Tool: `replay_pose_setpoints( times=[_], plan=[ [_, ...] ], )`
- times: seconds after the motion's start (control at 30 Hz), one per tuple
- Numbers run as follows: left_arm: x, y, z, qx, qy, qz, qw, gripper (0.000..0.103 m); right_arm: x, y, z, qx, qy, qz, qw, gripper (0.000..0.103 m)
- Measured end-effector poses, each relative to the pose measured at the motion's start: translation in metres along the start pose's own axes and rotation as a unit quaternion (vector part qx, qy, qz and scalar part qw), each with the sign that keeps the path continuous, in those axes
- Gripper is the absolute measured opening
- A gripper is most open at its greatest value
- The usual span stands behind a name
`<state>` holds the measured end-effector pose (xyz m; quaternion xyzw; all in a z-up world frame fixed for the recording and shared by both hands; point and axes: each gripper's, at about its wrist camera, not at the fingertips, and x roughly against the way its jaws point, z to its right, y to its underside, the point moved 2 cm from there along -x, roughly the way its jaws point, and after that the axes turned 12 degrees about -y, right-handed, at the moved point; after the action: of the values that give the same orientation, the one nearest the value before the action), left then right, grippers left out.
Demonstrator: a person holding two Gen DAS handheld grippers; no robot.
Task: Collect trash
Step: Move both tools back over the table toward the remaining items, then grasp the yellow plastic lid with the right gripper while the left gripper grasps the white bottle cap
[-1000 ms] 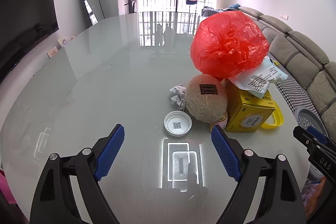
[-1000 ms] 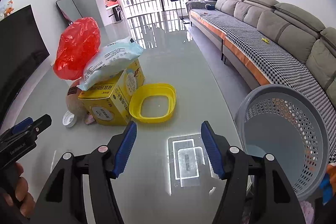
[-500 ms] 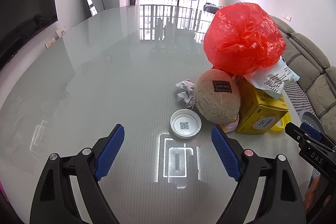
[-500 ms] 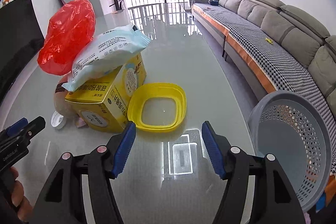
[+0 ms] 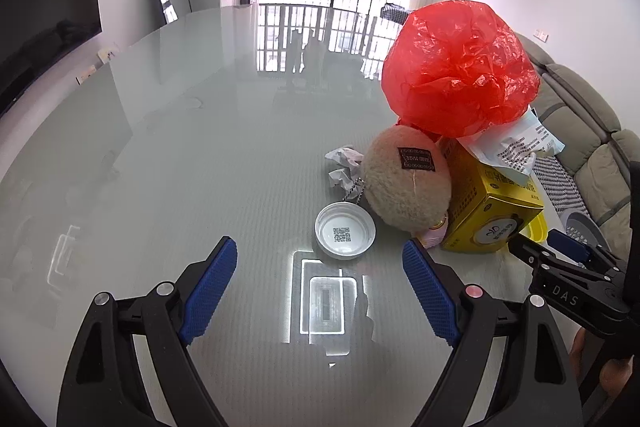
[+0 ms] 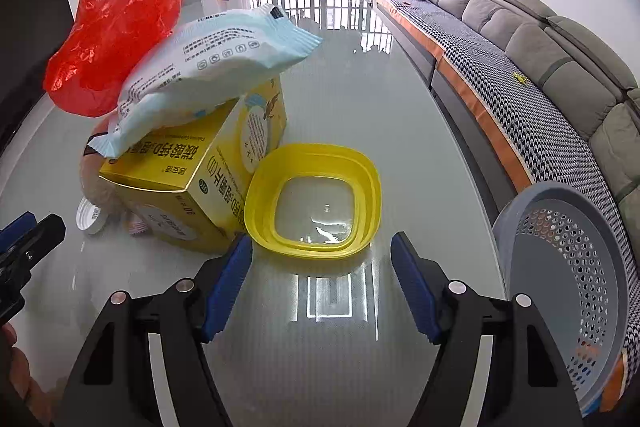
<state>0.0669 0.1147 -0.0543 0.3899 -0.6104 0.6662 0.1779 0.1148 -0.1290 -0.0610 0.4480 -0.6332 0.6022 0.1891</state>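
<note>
A glossy grey worktop is seen from both wrist views, and the yellow box serves as the landmark for the clutter on it. A pale blue packet is laid on top of the box, and a red plastic bag is bunched up behind it. Just to the right of the box in the right wrist view, touching its lower corner, a yellow tub is set open side up. On the opposite side of the box a tan plush ball is pressed against it, with a white cap just in front of the plush and crumpled paper beside it. Well to the right of the box, past the worktop edge, a grey perforated basket is seen. The left hand-held gripper is held wide apart and empty, short of the cap. The right hand-held gripper is being opened, nothing gripped, its tips just before the tub.
</note>
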Motion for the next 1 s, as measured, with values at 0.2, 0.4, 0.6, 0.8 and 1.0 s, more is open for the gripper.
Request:
replay_pose_setpoints(
  times=[0.2,0.4,0.6,0.8,1.0],
  plan=[
    [0.000,0.002,0.003,-0.003,0.004,-0.002,1.0000,0.083,-0.004,-0.007,0.013,-0.014,0.015,-0.003,1.000,0.069],
    [-0.001,0.003,0.002,-0.002,0.008,-0.006,0.9999,0.083,-0.004,-0.013,0.023,-0.021,0.013,0.001,1.000,0.069],
    [-0.003,0.004,0.001,-0.002,0.010,-0.009,0.9999,0.083,-0.008,-0.014,0.016,-0.002,0.013,-0.005,1.000,0.071],
    [-0.006,0.003,-0.001,0.000,0.012,-0.011,0.9999,0.083,-0.019,-0.021,0.015,0.002,0.010,-0.016,1.000,0.071],
    [-0.009,0.003,-0.003,0.002,0.015,-0.015,0.9998,0.083,-0.027,-0.032,0.020,-0.002,0.009,-0.022,1.000,0.072]
  ],
)
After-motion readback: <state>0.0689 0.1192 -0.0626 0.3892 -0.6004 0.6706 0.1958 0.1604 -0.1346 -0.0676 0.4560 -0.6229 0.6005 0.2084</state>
